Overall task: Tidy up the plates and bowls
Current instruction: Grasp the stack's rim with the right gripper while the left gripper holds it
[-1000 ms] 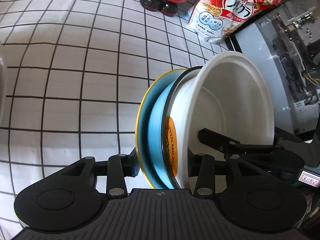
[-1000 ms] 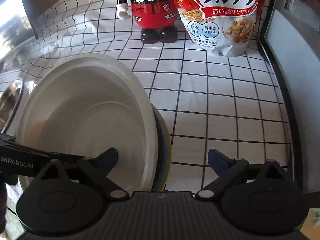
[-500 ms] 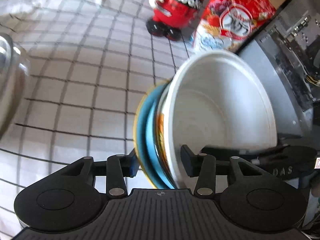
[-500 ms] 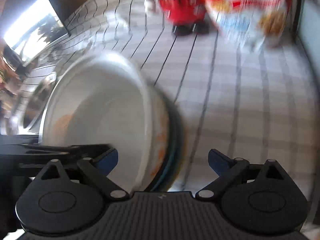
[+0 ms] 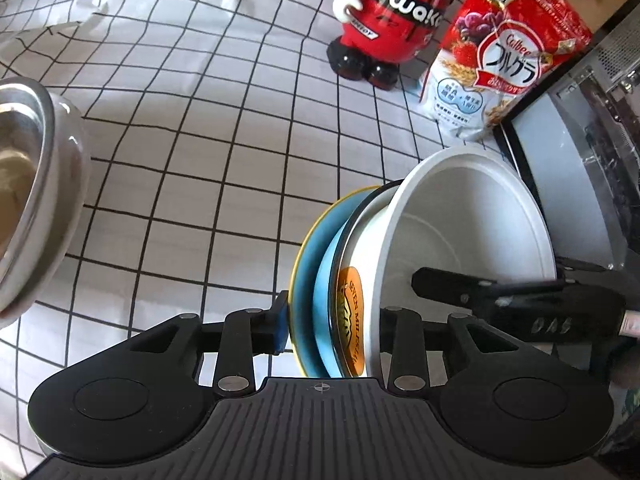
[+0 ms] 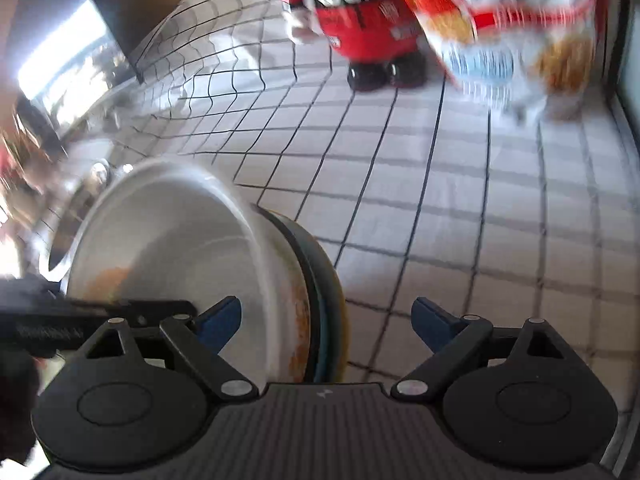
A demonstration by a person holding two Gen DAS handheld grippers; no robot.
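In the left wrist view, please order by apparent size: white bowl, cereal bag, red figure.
1. white bowl, though it sits nearest the camera
2. cereal bag and red figure: too alike to rank

A red mascot figure [image 5: 390, 20] stands just beside a cereal bag [image 5: 500, 56] on the checked cloth [image 5: 200, 160].

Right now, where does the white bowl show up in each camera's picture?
Left wrist: white bowl lower right, on edge against the blue plate.
Right wrist: white bowl lower left, partly blurred.
Shared landmark: the red figure at the top of both.
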